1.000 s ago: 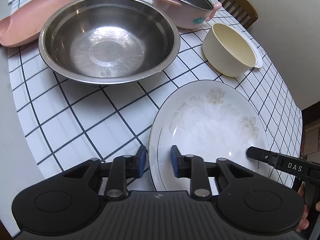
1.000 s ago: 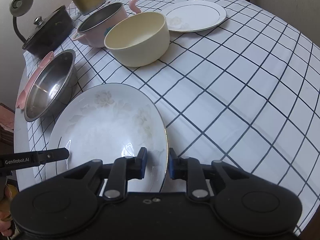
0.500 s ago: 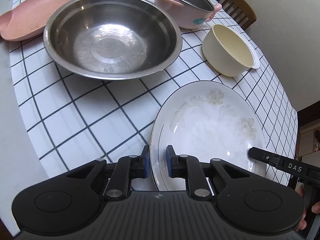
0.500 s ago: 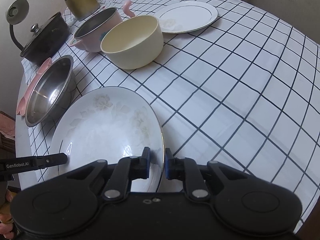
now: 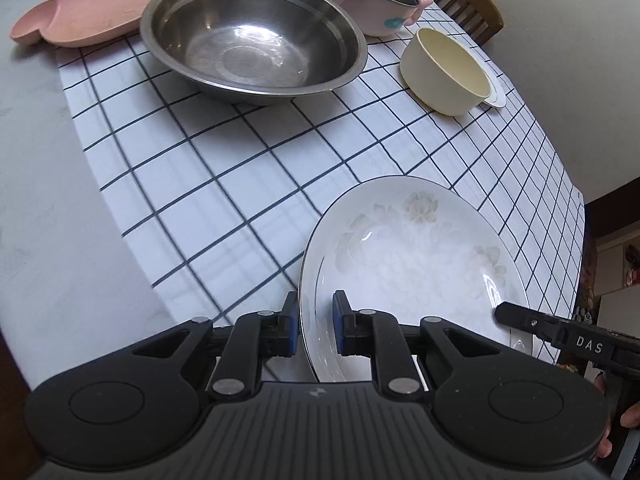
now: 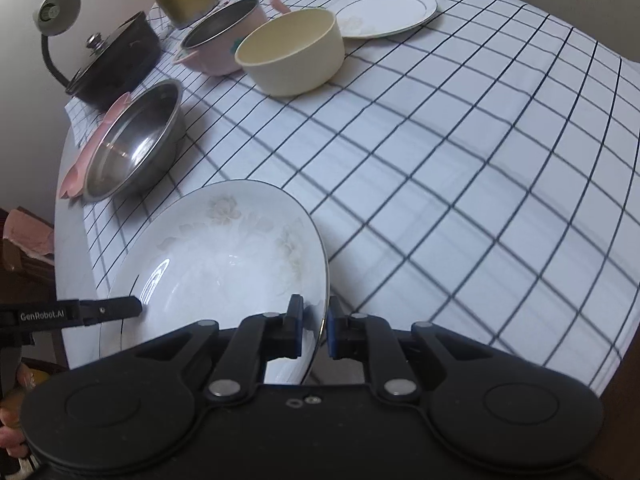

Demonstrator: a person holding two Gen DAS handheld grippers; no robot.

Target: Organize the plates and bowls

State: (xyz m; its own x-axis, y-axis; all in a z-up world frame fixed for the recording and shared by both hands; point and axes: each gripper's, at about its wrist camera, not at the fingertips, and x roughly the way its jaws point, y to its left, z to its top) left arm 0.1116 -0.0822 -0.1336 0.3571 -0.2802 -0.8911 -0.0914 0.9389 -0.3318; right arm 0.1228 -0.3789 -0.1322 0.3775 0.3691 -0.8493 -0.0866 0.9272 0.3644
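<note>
Since the earlier frame your left gripper (image 5: 315, 328) and right gripper (image 6: 311, 327) have both been closing, and each now pinches an opposite rim of the floral plate (image 5: 416, 264), which sits low in both views over the checked cloth (image 6: 460, 160). The steel bowl (image 5: 252, 36) has slid toward the upper middle of the left view. You can read "DAS" at the left view's lower right and "GenRobot.AI" at the right view's lower left.

Glossy porcelain plate (image 5: 416, 264); shiny steel bowl (image 5: 252, 36); matt cream bowl (image 5: 444, 72); checked cloth (image 6: 440, 160).
</note>
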